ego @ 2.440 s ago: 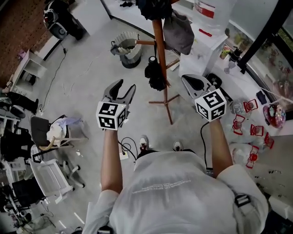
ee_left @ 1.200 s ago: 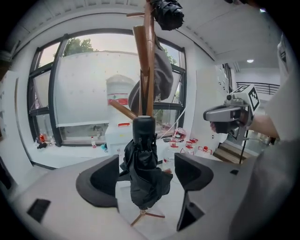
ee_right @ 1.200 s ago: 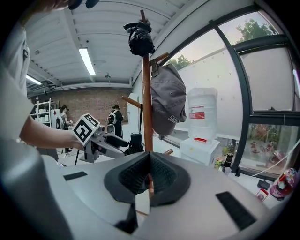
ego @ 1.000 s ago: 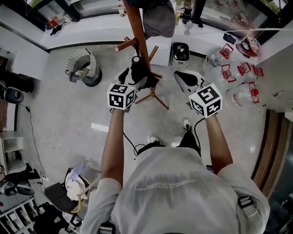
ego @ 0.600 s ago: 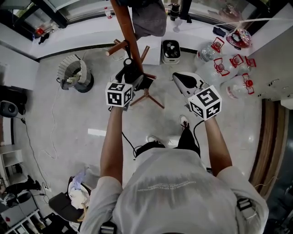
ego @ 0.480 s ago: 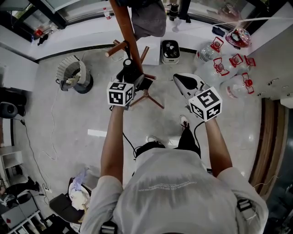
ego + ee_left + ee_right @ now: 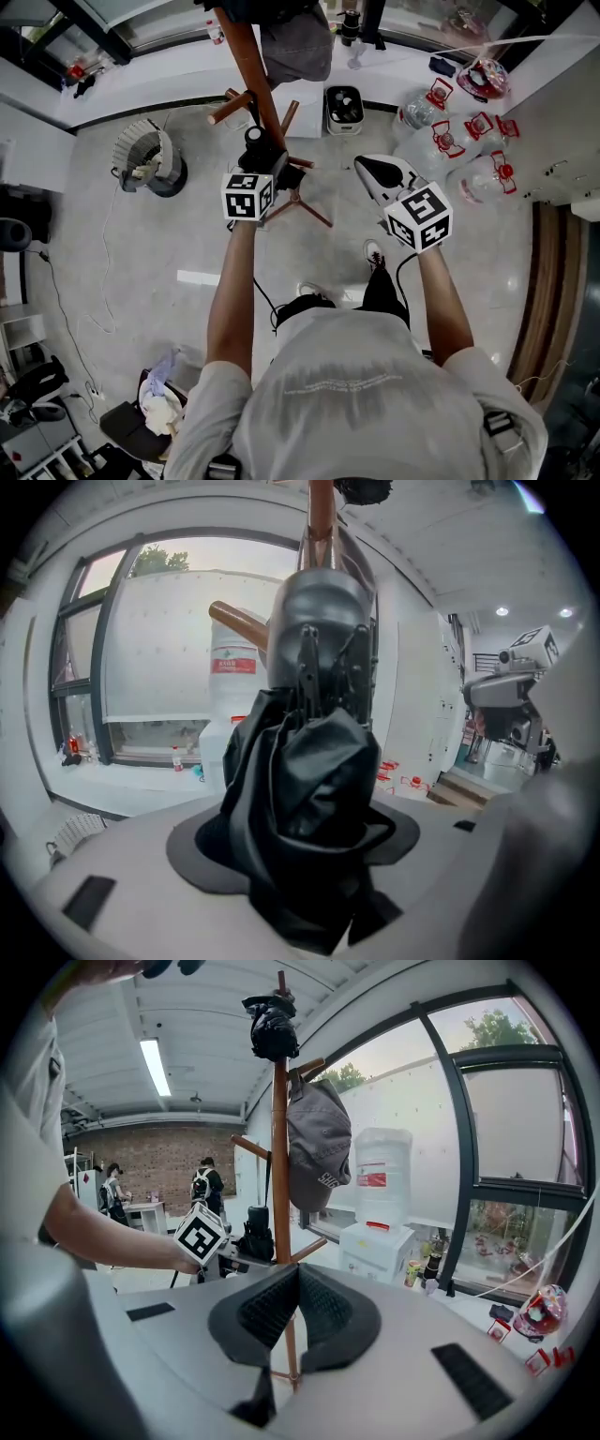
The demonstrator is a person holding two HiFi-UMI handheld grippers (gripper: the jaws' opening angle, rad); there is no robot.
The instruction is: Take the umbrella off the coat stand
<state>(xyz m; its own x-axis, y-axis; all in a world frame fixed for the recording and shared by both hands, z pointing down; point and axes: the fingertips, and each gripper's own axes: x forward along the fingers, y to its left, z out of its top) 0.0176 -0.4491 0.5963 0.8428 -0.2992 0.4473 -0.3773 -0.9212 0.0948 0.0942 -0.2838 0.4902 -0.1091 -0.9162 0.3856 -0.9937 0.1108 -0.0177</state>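
Observation:
A black folded umbrella [image 7: 256, 150] hangs against the brown coat stand [image 7: 246, 56], low on its pole. My left gripper [image 7: 272, 165] is around it. In the left gripper view the bunched black umbrella [image 7: 309, 827] fills the gap between the jaws, which are closing, and its fabric touches both sides. My right gripper [image 7: 372, 169] hovers to the right of the stand, shut and holding nothing. In the right gripper view its pads [image 7: 272, 1302] meet at the tips. That view also shows the coat stand [image 7: 280, 1147] and the umbrella [image 7: 257, 1232] beyond the pads.
A grey cap [image 7: 298, 42] hangs higher on the stand, whose feet [image 7: 305, 206] spread on the floor below my grippers. A round bin [image 7: 150, 159] stands at left, with a small white appliance [image 7: 344, 106] and several water jugs [image 7: 441, 131] at right.
The left gripper has closed in on the umbrella and its jaws now sit around it. The right gripper has barely shifted.

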